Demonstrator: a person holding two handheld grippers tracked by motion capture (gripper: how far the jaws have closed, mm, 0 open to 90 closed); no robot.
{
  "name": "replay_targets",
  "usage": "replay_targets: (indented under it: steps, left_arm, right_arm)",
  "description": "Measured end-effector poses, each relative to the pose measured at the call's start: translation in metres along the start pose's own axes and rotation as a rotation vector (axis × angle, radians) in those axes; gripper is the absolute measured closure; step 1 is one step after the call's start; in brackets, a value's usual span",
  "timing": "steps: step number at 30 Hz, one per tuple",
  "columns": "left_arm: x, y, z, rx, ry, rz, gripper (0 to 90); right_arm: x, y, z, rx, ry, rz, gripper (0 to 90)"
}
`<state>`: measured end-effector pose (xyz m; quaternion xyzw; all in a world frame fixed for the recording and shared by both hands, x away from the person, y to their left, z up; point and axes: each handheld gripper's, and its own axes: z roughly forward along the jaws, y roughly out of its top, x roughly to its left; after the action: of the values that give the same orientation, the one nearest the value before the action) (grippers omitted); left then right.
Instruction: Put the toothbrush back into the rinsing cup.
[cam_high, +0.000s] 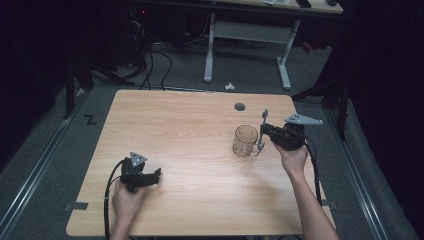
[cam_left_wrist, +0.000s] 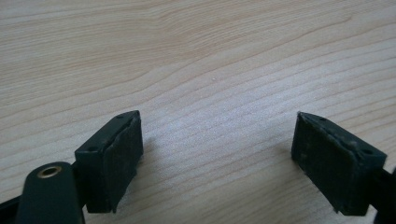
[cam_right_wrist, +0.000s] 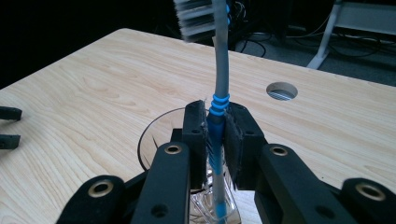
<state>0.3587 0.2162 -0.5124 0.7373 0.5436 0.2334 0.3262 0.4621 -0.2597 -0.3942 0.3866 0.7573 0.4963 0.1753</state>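
Right hand-held gripper is pinching a toothbrush by its blue-ringed handle, jaws pressed tight on both sides. The brush stands pretty much upright, bristles up top, lower end hanging inside a clear glass mug. From the high view the mug sits on the right half of the tabletop, just left of that gripper, with a round hole in the wood a bit beyond it. Left hand-held gripper is way over at the near left, jaws spread wide over bare wood, nothing between them.
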Motion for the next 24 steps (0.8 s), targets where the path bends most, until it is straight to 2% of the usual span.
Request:
replay_targets:
  steps: [10, 14, 22, 24]
  left_arm:
    - [0.000, 0.000, 0.000, 0.000, 0.000, 0.000, 17.2]
    - [0.000, 0.000, 0.000, -0.001, 0.001, -0.001, 17.2]
    - [0.000, 0.000, 0.000, -0.001, 0.001, 0.000, 17.2]
    - [0.000, 0.000, 0.000, 0.000, 0.000, 0.000, 17.2]
  right_arm:
    - [0.001, -0.004, -0.001, 0.021, -0.010, -0.006, 79.1]
    - [0.002, -0.007, -0.001, 0.045, -0.012, -0.012, 79.1]
    - [0.000, -0.014, 0.002, 0.065, -0.010, 0.004, 78.9]
    - [-0.001, -0.016, 0.004, 0.086, -0.003, 0.012, 78.7]
